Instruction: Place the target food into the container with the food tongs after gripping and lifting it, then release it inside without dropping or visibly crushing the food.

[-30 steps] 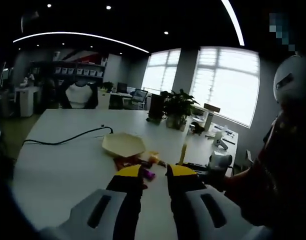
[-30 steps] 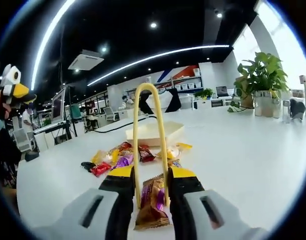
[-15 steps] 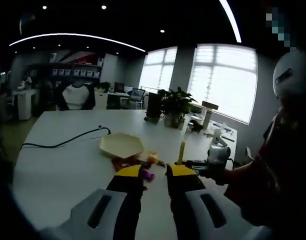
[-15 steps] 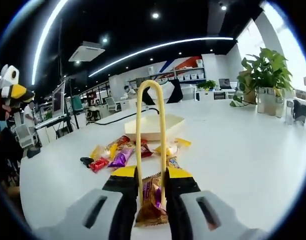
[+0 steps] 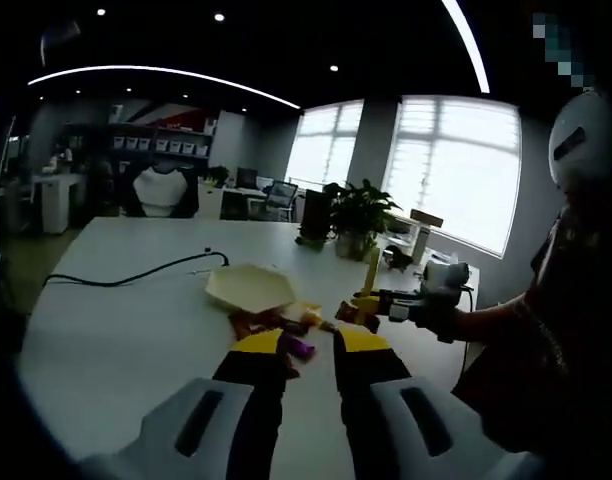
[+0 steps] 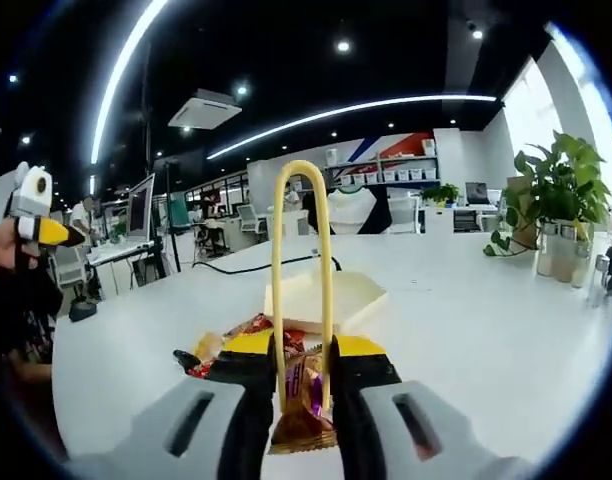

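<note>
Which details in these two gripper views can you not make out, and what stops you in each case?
- Right gripper view: the tips of the yellow tongs, hidden between the right gripper and the snack packet.
- Right gripper view: whether the cream container holds anything; it is seen side-on.
- Left gripper view: the print on the sweets, too small.
- Left gripper view: the left gripper covers table behind it.

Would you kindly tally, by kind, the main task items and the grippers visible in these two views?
Grippers: 2 (left gripper, right gripper)
Yellow food tongs: 1
Wrapped snack held in the tongs: 1
Cream container: 1
Loose snack pile: 1, pieces too small to count
Total: 6
</note>
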